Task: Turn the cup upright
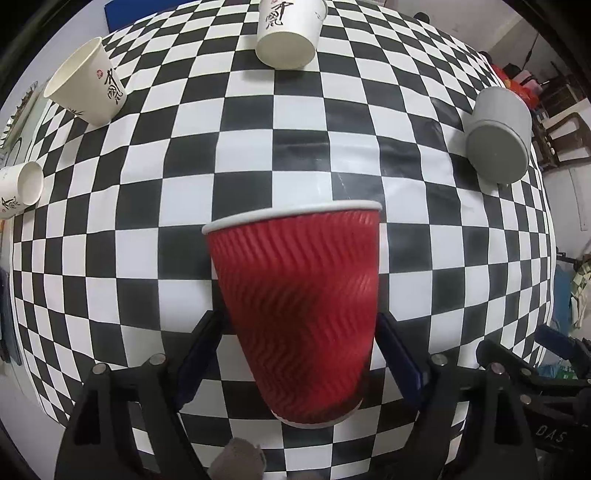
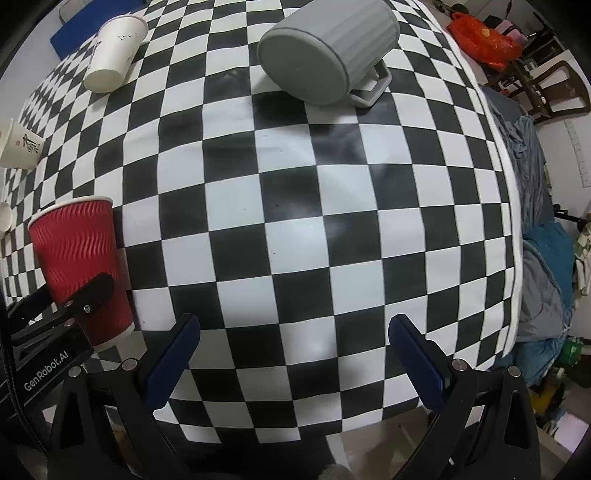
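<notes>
A red ribbed paper cup (image 1: 299,314) stands upright on the checkered tablecloth (image 1: 258,155), white rim up. My left gripper (image 1: 299,343) has a finger on each side of the cup's lower half; the jaws stand close to its wall with a small gap on the left. The cup also shows in the right wrist view (image 2: 79,269), with the left gripper's finger (image 2: 90,291) across it. My right gripper (image 2: 291,354) is open and empty above the tablecloth, to the right of the cup.
A grey mug (image 2: 328,55) lies on its side at the far right, also in the left wrist view (image 1: 498,136). White printed paper cups lie tipped at the back (image 1: 288,33) and left (image 1: 86,83), (image 1: 20,188). The table edge and bedding (image 2: 543,236) are at right.
</notes>
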### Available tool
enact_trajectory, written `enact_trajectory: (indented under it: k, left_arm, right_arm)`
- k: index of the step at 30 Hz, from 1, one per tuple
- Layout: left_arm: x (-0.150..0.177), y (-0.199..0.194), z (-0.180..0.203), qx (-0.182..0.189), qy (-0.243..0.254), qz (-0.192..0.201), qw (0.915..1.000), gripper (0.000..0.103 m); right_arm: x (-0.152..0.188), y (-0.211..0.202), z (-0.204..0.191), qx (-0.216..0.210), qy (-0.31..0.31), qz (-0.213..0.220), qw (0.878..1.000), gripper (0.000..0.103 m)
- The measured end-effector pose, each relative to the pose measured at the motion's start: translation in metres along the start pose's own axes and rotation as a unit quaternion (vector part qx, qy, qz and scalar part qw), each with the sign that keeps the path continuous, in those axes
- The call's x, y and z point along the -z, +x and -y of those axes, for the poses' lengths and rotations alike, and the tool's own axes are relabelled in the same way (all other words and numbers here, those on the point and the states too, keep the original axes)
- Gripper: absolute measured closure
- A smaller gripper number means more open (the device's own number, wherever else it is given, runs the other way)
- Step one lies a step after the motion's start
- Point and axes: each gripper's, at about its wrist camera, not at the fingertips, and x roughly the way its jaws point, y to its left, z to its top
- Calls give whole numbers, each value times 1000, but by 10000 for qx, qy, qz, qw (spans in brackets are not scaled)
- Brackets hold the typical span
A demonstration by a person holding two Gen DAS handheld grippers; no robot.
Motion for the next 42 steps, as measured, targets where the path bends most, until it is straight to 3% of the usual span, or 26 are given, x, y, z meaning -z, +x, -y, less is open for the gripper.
enact_trajectory:
  k: [2,10,14,18,23,30,36,42]
  left_arm:
    - [3,-3,-7,45,-23,18,10000,11]
    - [6,-22,-9,220,-132,160,9995,10]
    - [15,-51,-20,233,-220,441,9985,10]
    - [32,-92,-38,-384,-292,1078,9930,10]
    - [51,-111,-71,-1121,-533,1532,9804,10]
    - [53,-74,-104,-1182,-929,1079,9827,10]
    - [49,-40,-127,-1123,-944,678,9869,10]
    - [42,-21,-139,-1048,-903,527,9890,10]
  right_arm:
    - [1,0,2,-86,25,25,10000,0]
    - [5,-5,13,-335,40,111,9994,0]
    - [6,-16,15,-459,40,174,9988,0]
    - [11,-41,3,-641,-131,284,9975,0]
    - [15,-67,-34,-814,-507,396,9946,0]
    - [6,-66,-106,-963,-958,187,9905,0]
    - [-20,-38,-151,-840,-1206,-348,9885,0]
    - [-44,-9,-183,-746,-1396,-918,9831,0]
